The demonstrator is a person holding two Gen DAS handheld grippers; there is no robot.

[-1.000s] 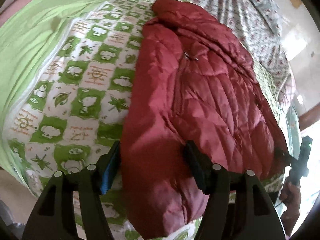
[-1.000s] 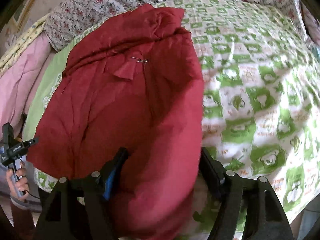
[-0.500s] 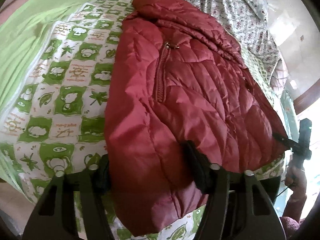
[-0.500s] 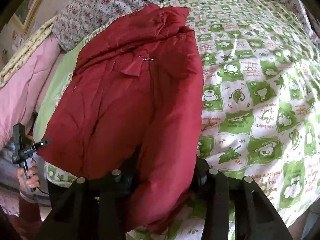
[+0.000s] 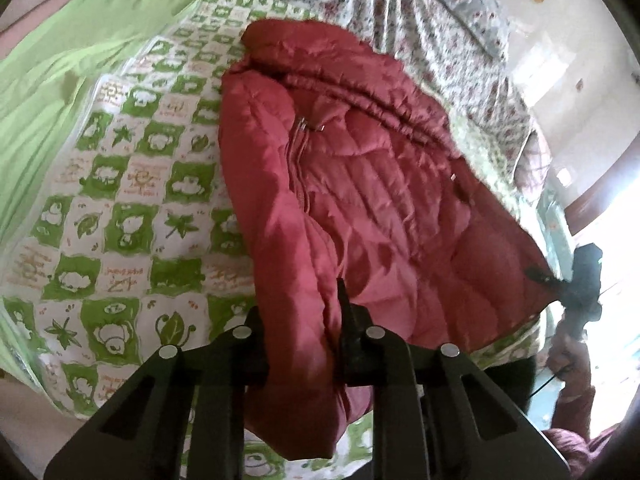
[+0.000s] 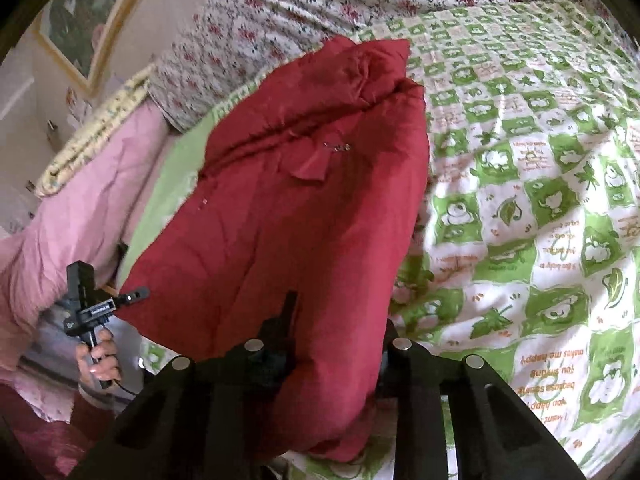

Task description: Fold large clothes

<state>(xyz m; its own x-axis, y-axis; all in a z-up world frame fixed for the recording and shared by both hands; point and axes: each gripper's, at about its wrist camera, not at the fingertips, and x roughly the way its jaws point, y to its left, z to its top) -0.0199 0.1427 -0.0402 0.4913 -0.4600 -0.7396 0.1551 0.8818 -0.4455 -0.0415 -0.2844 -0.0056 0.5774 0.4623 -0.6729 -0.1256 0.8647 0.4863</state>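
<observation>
Clamping red jacket (image 5: 372, 208) hem: left gripper (image 5: 300, 320), right gripper (image 6: 336, 332).

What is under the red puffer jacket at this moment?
The red puffer jacket lies on the green-and-white checked bedspread, which shows around it. Whatever is directly beneath it is covered. Left gripper and right gripper each clamp its near hem.
</observation>
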